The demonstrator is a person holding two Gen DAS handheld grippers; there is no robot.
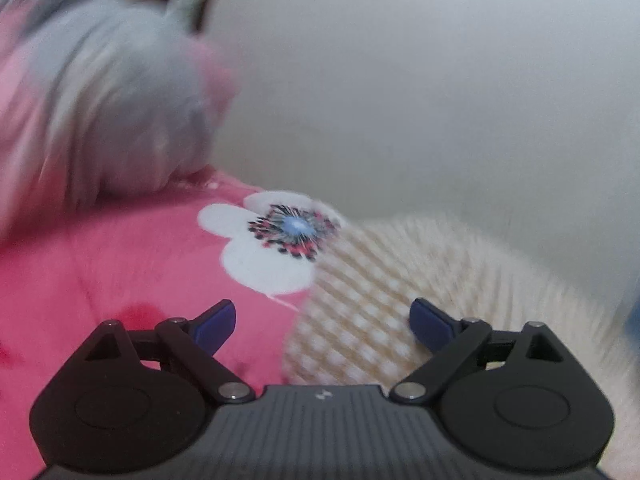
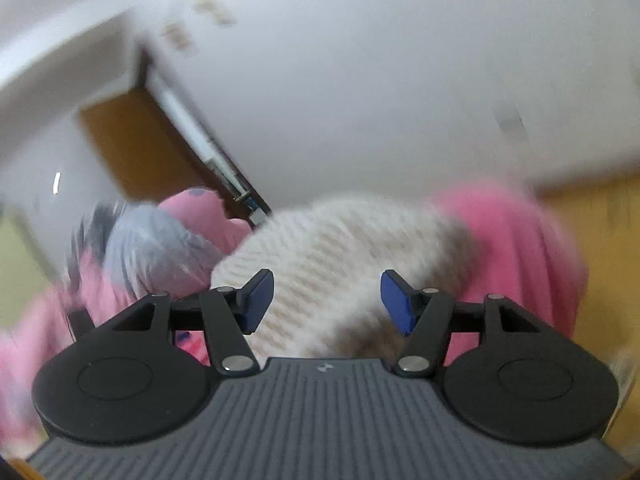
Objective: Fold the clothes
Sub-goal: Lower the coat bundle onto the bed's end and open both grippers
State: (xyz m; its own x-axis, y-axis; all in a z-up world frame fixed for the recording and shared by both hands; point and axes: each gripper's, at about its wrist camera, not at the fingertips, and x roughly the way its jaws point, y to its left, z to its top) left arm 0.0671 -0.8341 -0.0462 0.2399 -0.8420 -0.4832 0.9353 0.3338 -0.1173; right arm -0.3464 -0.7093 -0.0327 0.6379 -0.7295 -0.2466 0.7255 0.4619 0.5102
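Left wrist view: the left gripper (image 1: 323,326) has its jaws spread wide, its blue pads (image 1: 216,326) well apart with nothing between them. Below and ahead of it lies a cream waffle-knit garment (image 1: 384,280), blurred by motion; its visible part runs as a band from just under the gripper's middle out to the right edge of the picture, so its long axis lies roughly left to right, curving downward at the right. Its left edge rests on a pink bedcover (image 1: 120,264) printed with a white flower (image 1: 276,240), which sits just beside the knit's upper left corner. Farther back on the left, a grey-blue crumpled cloth (image 1: 120,120) lies on the pink cover, too smeared to name more closely. A white wall (image 1: 420,100) fills the rest.

Right wrist view: the right gripper (image 2: 327,300) has its jaws about half spread; its blue pads (image 2: 394,300) stand apart, and whether they touch anything cannot be told. Directly ahead, the cream knit garment (image 2: 332,248) rises as a rounded heap, wider than tall, its ribs running slantwise. A pink cloth (image 2: 512,248) lies against its right side, and the grey-blue cloth (image 2: 152,248) sits to its left, with more pink behind it. A brown wooden door (image 2: 140,140) stands beyond, against the white wall (image 2: 400,80)
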